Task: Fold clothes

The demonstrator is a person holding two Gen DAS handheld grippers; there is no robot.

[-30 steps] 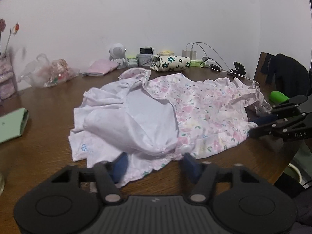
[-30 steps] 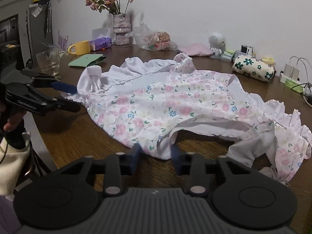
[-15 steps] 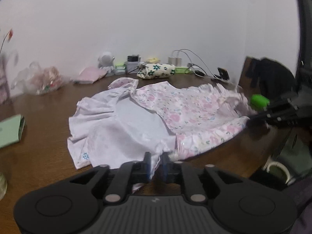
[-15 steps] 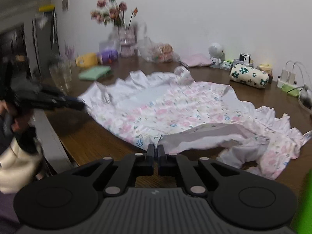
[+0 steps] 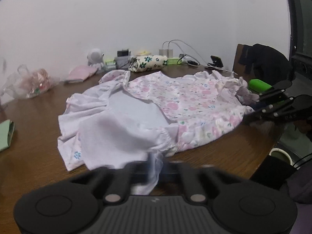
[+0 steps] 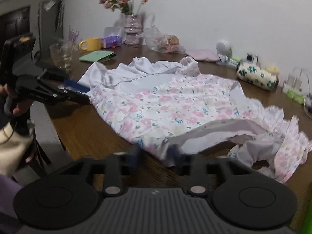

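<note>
Item: floral dress, pink and white, spread across the brown table, partly turned so its pale lining faces up on one side.

Long axis: we read it running left to right across both of us, from the plain white end by the left gripper to the ruffled hem end by the right gripper.

Left gripper: at the near edge of the white end. A strip of cloth hangs between the fingers and appears pinched there; blur softens the fingertips, so we judge rather than confirm this.

Right gripper: at the near edge of the floral end. Its blue fingertips stand apart, with the lifted hem fold just in front of and partly between them. We see no firm pinch.

Governing relation: the dress lies ahead of both grippers, away from the table's near edge. We judge the coming fold would carry this near edge forward over the body, both ends lifting together.

Also present: patterned pouch, yellow mug, flower vase.
</note>
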